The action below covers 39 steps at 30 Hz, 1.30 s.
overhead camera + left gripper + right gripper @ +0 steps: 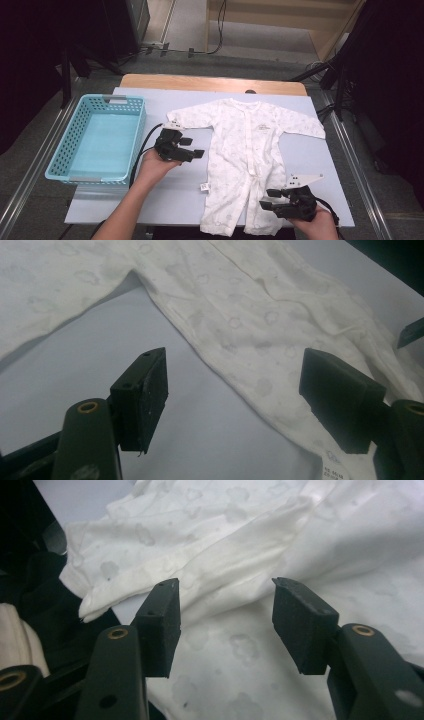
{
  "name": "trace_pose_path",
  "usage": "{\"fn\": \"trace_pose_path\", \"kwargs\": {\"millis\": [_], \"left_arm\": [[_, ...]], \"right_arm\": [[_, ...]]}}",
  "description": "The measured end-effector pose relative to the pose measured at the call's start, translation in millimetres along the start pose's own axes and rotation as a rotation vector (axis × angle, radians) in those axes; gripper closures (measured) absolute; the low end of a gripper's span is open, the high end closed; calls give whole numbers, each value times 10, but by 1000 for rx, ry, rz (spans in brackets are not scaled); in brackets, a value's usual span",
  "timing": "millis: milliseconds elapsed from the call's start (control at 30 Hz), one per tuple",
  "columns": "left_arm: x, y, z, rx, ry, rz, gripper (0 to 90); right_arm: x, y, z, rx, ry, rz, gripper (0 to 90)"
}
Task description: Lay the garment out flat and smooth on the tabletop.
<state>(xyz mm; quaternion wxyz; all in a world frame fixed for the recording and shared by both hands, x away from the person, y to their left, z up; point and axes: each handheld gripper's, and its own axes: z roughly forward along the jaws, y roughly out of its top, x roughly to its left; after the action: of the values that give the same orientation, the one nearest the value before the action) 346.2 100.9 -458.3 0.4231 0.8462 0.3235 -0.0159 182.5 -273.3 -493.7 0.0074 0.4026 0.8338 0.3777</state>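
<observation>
White cotton baby romper with a faint cloud print (245, 155) lies flat, front up, on the pale grey table sheet (175, 195), sleeves spread, legs toward me. Leg cuffs reach the near table edge; the high view cuts off there, so I can't see whether they overhang.

My left gripper (192, 148) sits just left of the romper's torso, below the left-hand sleeve, jaws pointing at the garment. Left gripper view: jaws apart, nothing between them but bare sheet and the romper's side seam (220, 372). Pads are off the cloth. Small white care label (332, 465) at the lower edge, print too small to read.

My right gripper (272, 197) is at the near right corner, beside the right-hand leg. Jaws open, gripping nothing. Right gripper view: creased fabric (240, 645) under and beyond the pads (165, 625); whether the tips brush the cloth I can't tell. Dark area at that view's left is too murky to identify.

Light blue perforated plastic basket (65, 155) stands on the table's left side, well apart from the romper. My left forearm (125, 210) hides part of the sheet's near left.
</observation>
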Motion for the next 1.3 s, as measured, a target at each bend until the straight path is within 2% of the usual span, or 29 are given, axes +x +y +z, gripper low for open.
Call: {"fn": "trace_pose_path", "kwargs": {"millis": [133, 267, 500, 633, 767, 933, 1300], "left_arm": [[5, -3, -4, -2, -9, -14, 291], [9, -16, -23, -26, -24, -40, 290], [-12, -47, -45, -26, -16, -41, 289], [-19, -80, -57, -29, -14, -47, 288], [-25, -121, -75, -21, -7, -47, 288], [-43, -173, -88, -21, -3, -59, 288], [-39, -228, -91, -11, 2, -64, 287]], "right_arm": [[-81, 64, 19, -14, -12, 13, 401], [-174, 146, 24, -35, -17, 23, 389], [-347, 304, 77, -50, -35, 15, 351], [-420, 373, 123, -63, -23, 15, 313], [-480, 441, 144, -83, 9, 7, 269], [-510, 490, 161, -91, 14, 3, 264], [-540, 471, 185, -82, -15, 9, 264]]}}
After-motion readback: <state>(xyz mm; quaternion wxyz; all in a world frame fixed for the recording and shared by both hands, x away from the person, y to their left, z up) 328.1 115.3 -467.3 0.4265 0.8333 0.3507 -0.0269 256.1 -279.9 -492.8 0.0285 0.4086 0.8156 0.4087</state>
